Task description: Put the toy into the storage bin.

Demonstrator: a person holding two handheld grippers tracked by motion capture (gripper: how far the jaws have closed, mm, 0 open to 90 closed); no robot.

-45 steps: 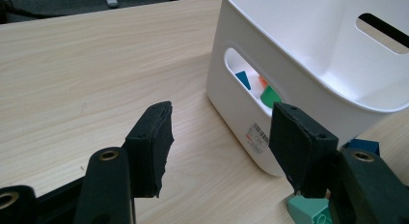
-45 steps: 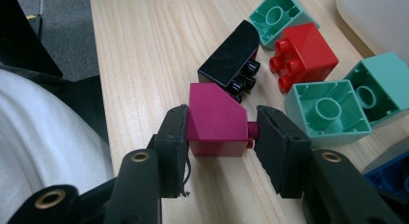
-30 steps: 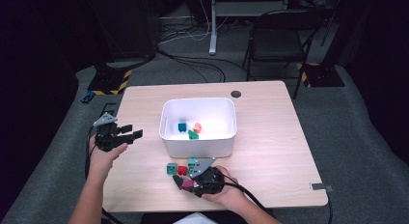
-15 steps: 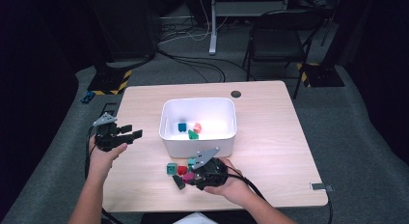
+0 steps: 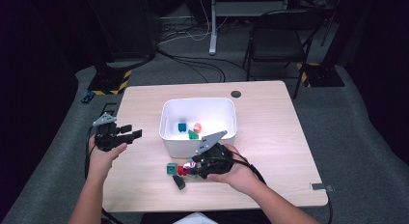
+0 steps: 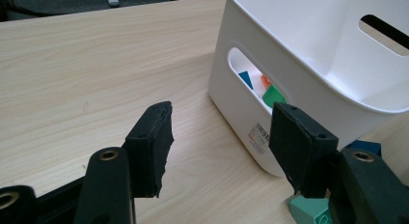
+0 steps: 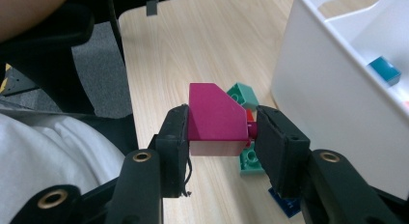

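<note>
One small sticker (image 6: 259,135) on the white bin (image 6: 308,74) is unreadable; right tool (image 7: 223,132) clamps a magenta block (image 7: 214,119), left tool (image 6: 219,137) gapes empty.

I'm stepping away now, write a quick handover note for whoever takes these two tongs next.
Right tongs: shut on a magenta sloped brick, held above the table just in front of the white bin.
Left tongs: open, nothing between them, resting off to the bin's left side.
Done: a blue brick, an orange brick and a green brick lie in the bin.
Left: the magenta brick likely goes into the bin next. A teal brick, a red brick and a dark brick remain on the table in front of the bin, with more pieces probably hidden under the right tongs.
</note>
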